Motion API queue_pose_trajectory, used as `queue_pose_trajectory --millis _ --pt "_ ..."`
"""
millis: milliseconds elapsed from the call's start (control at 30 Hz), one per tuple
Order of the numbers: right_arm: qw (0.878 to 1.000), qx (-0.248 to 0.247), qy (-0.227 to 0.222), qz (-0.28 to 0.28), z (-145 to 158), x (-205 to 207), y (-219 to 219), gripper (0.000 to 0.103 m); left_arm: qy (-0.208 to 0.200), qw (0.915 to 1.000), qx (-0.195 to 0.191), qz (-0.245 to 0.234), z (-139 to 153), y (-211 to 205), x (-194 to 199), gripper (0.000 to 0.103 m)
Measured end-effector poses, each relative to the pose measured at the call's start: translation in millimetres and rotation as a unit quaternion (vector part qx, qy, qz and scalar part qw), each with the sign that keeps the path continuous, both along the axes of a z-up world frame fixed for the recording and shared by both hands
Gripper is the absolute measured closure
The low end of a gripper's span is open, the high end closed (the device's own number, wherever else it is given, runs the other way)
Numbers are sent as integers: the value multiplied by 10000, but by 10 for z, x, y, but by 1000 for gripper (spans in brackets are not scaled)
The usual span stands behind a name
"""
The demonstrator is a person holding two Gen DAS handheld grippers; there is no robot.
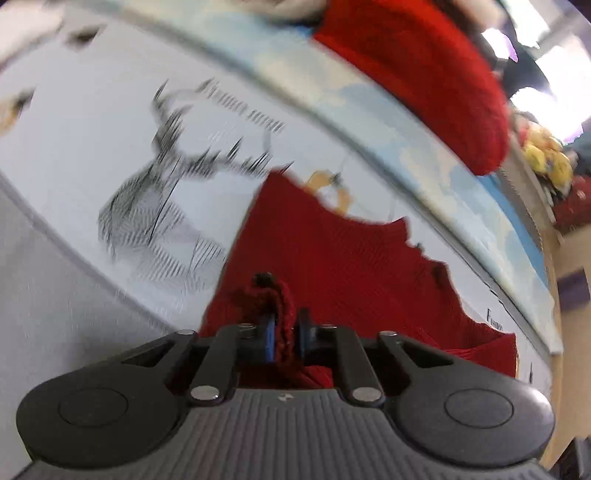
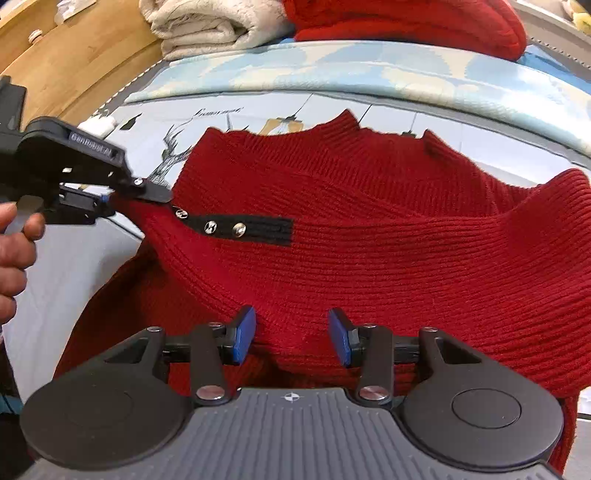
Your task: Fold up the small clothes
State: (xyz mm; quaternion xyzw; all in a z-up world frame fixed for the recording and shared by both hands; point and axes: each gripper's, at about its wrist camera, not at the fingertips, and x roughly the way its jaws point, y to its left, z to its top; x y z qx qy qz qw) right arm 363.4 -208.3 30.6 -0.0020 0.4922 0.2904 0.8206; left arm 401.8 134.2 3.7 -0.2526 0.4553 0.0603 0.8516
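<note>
while the left wrist view is blurred, it shows the left gripper (image 1: 284,332) with its blue pads (image 1: 270,338) pressed together on a bunched edge of the red knitted sweater (image 1: 332,266). the sweater lies on a pale sheet (image 1: 92,147) printed with a deer drawing (image 1: 162,192). another red knit piece (image 1: 424,74) rests on a light blue blanket (image 1: 369,122) farther away.

in the right wrist view, the right gripper (image 2: 291,339) stands released, its jaws apart, just over the sweater (image 2: 369,240), and i see no fabric pinched between them. the sweater is spread on the sheet (image 2: 55,277), with a black strip (image 2: 251,229) carrying metal buttons (image 2: 239,229). at the left, a hand (image 2: 14,251) holds the left gripper (image 2: 110,203), which grasps the sweater's edge beside that strip. a folded cream towel (image 2: 207,29) sits on the blanket (image 2: 332,62).
</note>
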Motion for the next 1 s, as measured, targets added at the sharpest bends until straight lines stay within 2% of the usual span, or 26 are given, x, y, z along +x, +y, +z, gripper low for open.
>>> queue_pose_trajectory --millis 67,133,200,267,300,333,400,433,467,533,667,733,767,800,833,867,900,1000 --pt "9999 15 -109 -112 33 12 -29 57 -652 9974 66 -304 212 -89 -32 92" --pt "9992 9 -264 -304 84 32 -77 57 -1265 9906 -117 -512 397 -120 -93 92" --pt "9973 -18 -411 -601 119 63 -153 57 -1519 9867 -334 -471 454 -92 -134 92" --pt "9945 -96 -468 -933 118 104 -240 57 -1373 9890 -475 -285 381 2 -126 92" --pt "9919 -176 -470 -1167 102 130 -299 57 -1105 9927 -465 -107 304 66 -101 89" --pt "9889 -269 -462 -1387 83 155 -354 57 -664 9972 -316 129 201 130 -72 76" --pt "9792 -473 -366 -1941 19 219 -509 57 49 9985 294 449 47 198 -45 71" --pt "9735 -506 -277 -2213 -9 246 -595 57 207 9970 477 578 -2 232 -52 71" --pt "9664 -466 -170 -2523 -38 268 -700 57 244 9968 410 649 -32 268 -60 71" --pt "9515 -224 33 -3069 -77 285 -901 57 178 9976 -4 665 -37 313 -76 71" --pt "9318 6 84 -3630 -96 284 -1099 62 -43 9994 -51 342 4 134 -43 71" --pt "9237 24 108 -3830 -158 293 -1191 81 -92 9997 -208 74 -19 54 -19 71" --pt "9170 47 177 -3985 -202 300 -1253 88 -93 9995 -278 -80 0 -26 -13 71" --pt "9076 97 294 -4188 -253 313 -1337 99 -71 9992 -334 -229 -10 -79 -4 68" --pt "8989 167 388 -4361 -280 299 -1403 103 -27 9986 -377 -379 -34 -130 5 65" --pt "8916 253 454 -4498 -299 304 -1456 103 44 9979 -396 -509 -60 -171 14 65" --pt "8883 329 487 -4555 -312 314 -1495 103 127 9974 -371 -598 -86 -207 21 65" --pt "8896 213 363 -4548 -279 319 -1485 103 338 9957 -252 -827 -158 -298 25 65"
